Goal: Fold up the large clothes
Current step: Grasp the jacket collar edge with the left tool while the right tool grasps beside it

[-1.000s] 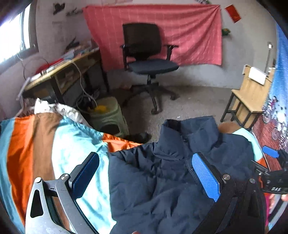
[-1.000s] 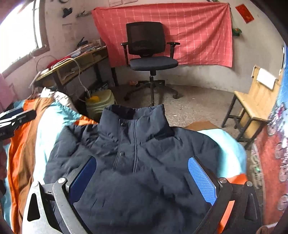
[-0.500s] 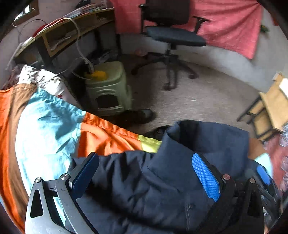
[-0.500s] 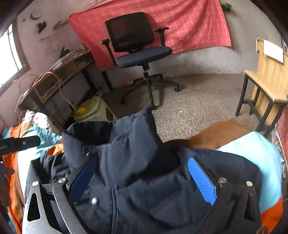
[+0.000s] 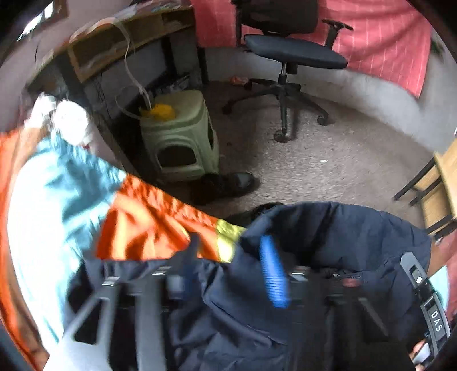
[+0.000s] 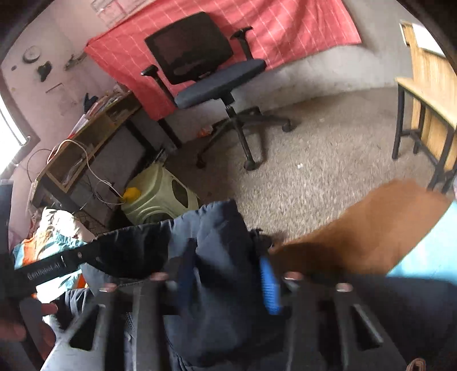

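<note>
Gripping: both grippers are pinched on the navy jacket (image 5: 342,237) at its collar end, frames motion-blurred.
Left gripper (image 5: 231,265): fingers drawn in close, a fold of jacket fabric bunched between them; the blue pad (image 5: 272,276) presses the cloth on the right side, the other finger is blurred dark on the left.
Right gripper (image 6: 228,274): fingers close together, clamping a raised hump of the jacket; blue pad (image 6: 270,285) against the fabric on the right.
Jacket position: lies on the striped bedcover (image 5: 57,199) at the bed's edge, collar toward the floor; in the right wrist view the collar (image 6: 211,219) stands up above the fingers.
Bedcover: orange, light-blue and white bands in the left view; a brown band (image 6: 371,228) and light blue just right of the jacket in the right view.
Cross-view: the left gripper's black body (image 6: 51,268) shows at the left edge of the right view, touching the jacket; the right gripper's body (image 5: 422,291) shows at the right edge of the left view.
Floor: grey carpet (image 5: 328,159) beyond the bed edge.
Nearby: green plastic stool (image 5: 180,137) just past the bed, black office chair (image 6: 205,65) further off, red cloth (image 6: 285,25) on the wall behind it, wooden desk (image 6: 94,134) on the left, wooden chair (image 6: 428,94) on the right.
</note>
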Action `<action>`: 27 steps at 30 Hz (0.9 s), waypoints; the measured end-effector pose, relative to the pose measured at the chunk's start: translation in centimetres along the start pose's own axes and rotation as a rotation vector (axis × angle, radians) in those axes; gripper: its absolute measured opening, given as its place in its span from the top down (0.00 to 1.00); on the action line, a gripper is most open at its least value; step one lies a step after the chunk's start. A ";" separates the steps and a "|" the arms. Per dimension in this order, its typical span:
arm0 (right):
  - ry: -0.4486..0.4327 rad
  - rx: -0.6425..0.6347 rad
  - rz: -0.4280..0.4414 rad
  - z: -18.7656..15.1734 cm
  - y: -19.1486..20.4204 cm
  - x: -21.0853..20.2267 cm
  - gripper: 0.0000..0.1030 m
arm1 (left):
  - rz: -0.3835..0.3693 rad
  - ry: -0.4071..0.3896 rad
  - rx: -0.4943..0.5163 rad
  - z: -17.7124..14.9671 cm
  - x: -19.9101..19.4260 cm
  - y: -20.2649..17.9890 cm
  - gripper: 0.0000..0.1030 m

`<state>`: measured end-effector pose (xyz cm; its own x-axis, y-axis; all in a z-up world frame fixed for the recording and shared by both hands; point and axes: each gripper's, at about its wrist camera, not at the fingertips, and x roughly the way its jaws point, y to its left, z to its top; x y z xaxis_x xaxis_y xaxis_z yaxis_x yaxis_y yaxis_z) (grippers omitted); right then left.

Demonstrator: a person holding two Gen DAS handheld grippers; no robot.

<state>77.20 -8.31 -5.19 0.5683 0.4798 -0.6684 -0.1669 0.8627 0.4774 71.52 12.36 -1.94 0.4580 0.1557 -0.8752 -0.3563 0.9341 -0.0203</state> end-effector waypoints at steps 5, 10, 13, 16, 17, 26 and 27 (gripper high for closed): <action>-0.027 -0.069 0.009 -0.8 0.3 -2.8 0.88 | -0.113 -0.064 -0.109 -1.2 -2.4 2.4 0.94; -0.092 -0.161 0.034 -2.7 1.6 -7.2 0.88 | -0.181 -0.155 -0.140 -4.6 -7.3 5.2 0.96; -0.150 -0.252 0.050 -5.1 2.8 -11.4 0.89 | -0.239 -0.195 -0.144 -6.8 -10.5 6.6 0.96; -0.202 -0.336 0.053 -8.2 3.9 -15.9 0.89 | -0.293 -0.272 -0.078 -10.2 -14.9 7.7 0.97; -0.213 -0.355 0.048 -9.1 4.1 -17.1 0.89 | -0.302 -0.309 -0.036 -11.5 -16.4 7.8 0.97; -0.267 -0.397 -0.019 -17.6 4.2 -24.9 0.90 | -0.449 -0.423 0.132 -22.0 -22.0 8.6 0.98; -0.258 -0.375 -0.022 -18.3 3.8 -25.0 0.90 | -0.451 -0.409 0.139 -22.8 -22.0 8.6 0.98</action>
<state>47.60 -14.13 2.94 0.7491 0.4459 -0.4899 -0.4054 0.8935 0.1933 39.84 9.70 6.15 0.8232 -0.1791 -0.5387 0.0415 0.9654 -0.2575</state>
